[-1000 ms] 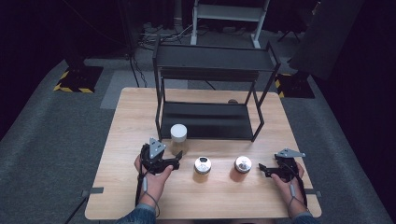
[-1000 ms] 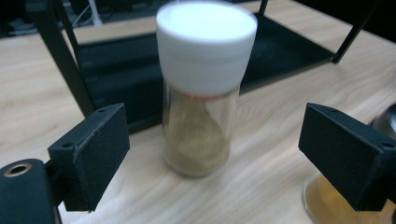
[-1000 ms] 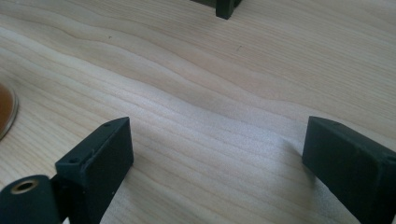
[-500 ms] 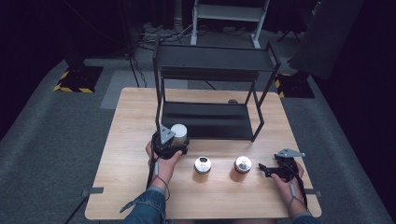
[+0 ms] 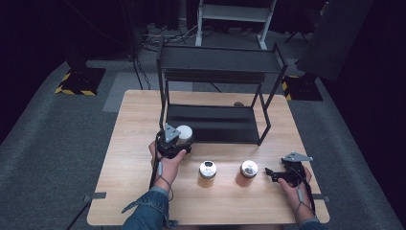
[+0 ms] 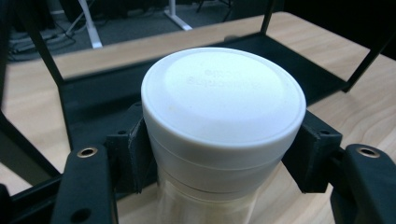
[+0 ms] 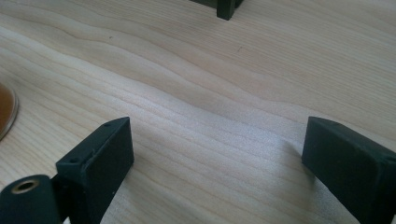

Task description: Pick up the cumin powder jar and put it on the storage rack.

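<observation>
**White-lidded jar in the left tongs at the rack's front edge**

The left tongs (image 5: pixel 178 143) are closed around a jar with a white lid (image 6: pixel 223 100). In the left gripper view both black jaws press the jar just under the lid, and its body looks clear, though little of it shows. The jar stands at the front left corner of the black two-tier rack (image 5: pixel 218 64), close to its lower shelf.

The right tongs (image 5: pixel 269 173) rest low near the right edge of the wooden bench (image 5: pixel 129 143), jaws spread wide and empty. Between the two hands stand two small silver-topped jars (image 5: pixel 208 169), apart from each other.
</observation>
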### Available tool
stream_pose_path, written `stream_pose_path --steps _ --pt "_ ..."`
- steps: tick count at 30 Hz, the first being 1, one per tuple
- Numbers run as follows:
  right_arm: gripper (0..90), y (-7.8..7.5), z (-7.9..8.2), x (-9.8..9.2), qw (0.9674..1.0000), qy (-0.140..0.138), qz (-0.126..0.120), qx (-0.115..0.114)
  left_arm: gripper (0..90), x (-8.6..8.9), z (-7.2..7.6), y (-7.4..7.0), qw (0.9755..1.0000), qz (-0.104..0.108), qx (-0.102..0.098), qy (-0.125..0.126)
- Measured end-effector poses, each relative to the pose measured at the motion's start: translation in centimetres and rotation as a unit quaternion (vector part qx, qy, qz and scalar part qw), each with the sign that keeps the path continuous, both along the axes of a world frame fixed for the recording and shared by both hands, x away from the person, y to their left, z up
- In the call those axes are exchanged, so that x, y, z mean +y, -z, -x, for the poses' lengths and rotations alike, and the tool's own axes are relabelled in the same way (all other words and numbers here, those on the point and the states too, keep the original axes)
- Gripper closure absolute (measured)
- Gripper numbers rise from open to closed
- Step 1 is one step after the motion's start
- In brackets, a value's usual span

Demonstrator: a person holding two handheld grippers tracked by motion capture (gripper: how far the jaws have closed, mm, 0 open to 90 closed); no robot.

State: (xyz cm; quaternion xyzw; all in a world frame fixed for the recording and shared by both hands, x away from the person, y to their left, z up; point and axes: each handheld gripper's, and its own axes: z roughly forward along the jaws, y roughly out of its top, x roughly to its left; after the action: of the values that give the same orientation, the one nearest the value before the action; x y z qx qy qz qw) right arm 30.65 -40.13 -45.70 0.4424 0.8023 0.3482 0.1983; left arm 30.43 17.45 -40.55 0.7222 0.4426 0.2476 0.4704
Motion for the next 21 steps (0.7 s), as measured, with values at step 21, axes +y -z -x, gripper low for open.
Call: stream_pose_path --steps 21 --pt "8.9 0.0 0.0 0.0 1.0 0.001 0.0 0.0 33.5 -2.4 -7.6 -1.9 0.9995 -0.031 0.006 -0.006"
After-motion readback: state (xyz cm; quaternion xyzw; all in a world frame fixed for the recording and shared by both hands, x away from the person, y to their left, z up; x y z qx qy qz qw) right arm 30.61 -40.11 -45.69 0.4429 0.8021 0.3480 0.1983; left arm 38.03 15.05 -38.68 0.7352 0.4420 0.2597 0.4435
